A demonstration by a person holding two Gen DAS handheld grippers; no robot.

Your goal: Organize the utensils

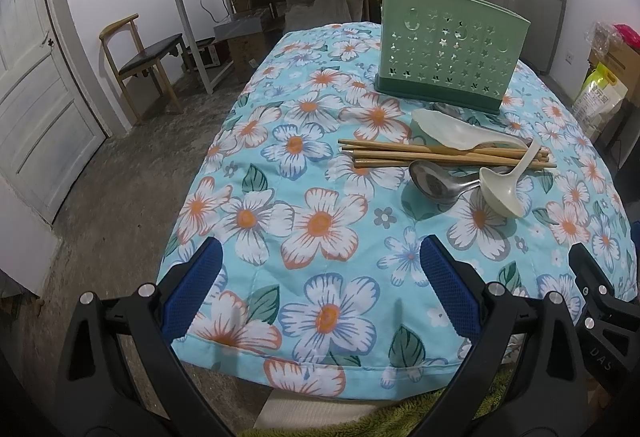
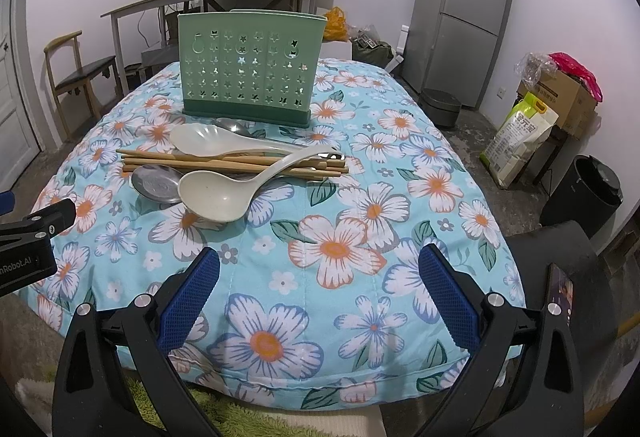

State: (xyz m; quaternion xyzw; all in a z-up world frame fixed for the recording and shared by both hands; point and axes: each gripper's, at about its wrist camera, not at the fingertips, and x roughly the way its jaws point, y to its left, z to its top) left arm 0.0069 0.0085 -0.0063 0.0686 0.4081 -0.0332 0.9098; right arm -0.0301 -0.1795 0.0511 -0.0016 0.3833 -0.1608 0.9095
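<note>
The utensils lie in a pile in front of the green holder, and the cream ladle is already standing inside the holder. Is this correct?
Not quite. The cream ladle is not inside the green holder; it lies on the pile, its handle across the chopsticks, as the right wrist view shows. The rest is correct.

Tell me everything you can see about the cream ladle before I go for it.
The cream ladle looks like matte plastic, with a deep round bowl facing up and a long curved handle. It lies nearest the tongs in the pile; its handle crosses over the wooden chopsticks, and its bowl rests against the metal spoon on the floral cloth. Nothing grips it.
</note>
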